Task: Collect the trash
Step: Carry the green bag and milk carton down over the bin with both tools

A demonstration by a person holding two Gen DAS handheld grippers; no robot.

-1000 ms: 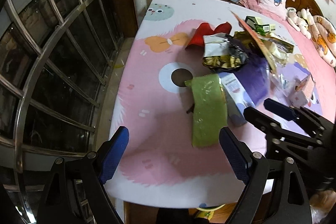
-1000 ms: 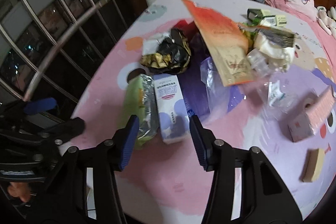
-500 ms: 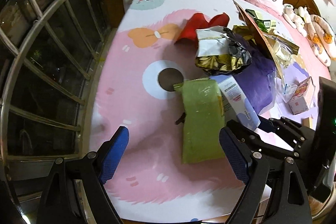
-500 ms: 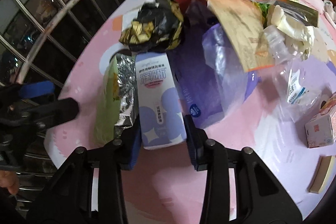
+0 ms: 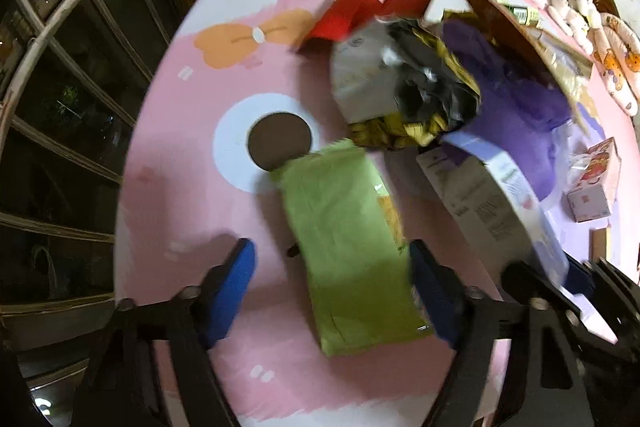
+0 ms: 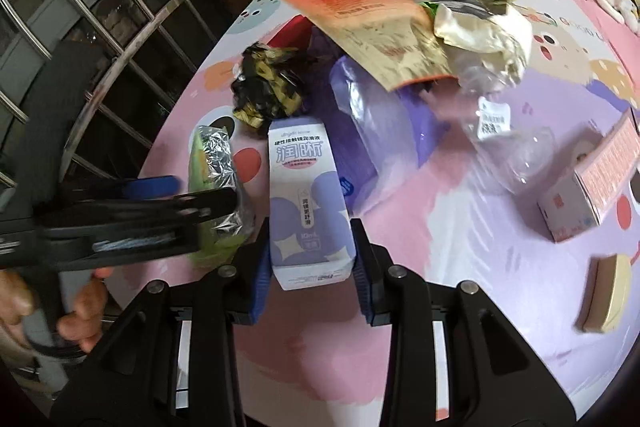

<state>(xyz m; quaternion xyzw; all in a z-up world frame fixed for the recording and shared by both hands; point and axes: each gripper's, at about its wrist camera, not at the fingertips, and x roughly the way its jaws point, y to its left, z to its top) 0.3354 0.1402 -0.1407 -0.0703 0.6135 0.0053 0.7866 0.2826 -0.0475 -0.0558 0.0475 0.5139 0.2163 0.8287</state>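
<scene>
A flat green snack packet lies on the pink cartoon sheet. My left gripper straddles its near end and its jaws are closing. The right pad is at the packet's edge; the left pad stands clear of it. The packet's silver open end shows in the right wrist view. A white and purple carton sits between the pads of my right gripper, whose jaws are closing onto its sides. In the left wrist view this carton is tilted off the sheet.
Behind lie a crumpled black and gold wrapper, a purple bag, a red scrap, an orange paper bag, a clear bottle, a pink carton and a beige box. Window bars border the left edge.
The left gripper came down over the green packet and its jaws narrowed. The right gripper's pads went from beside the white and purple carton to pressing on it, and the carton tilted up.
</scene>
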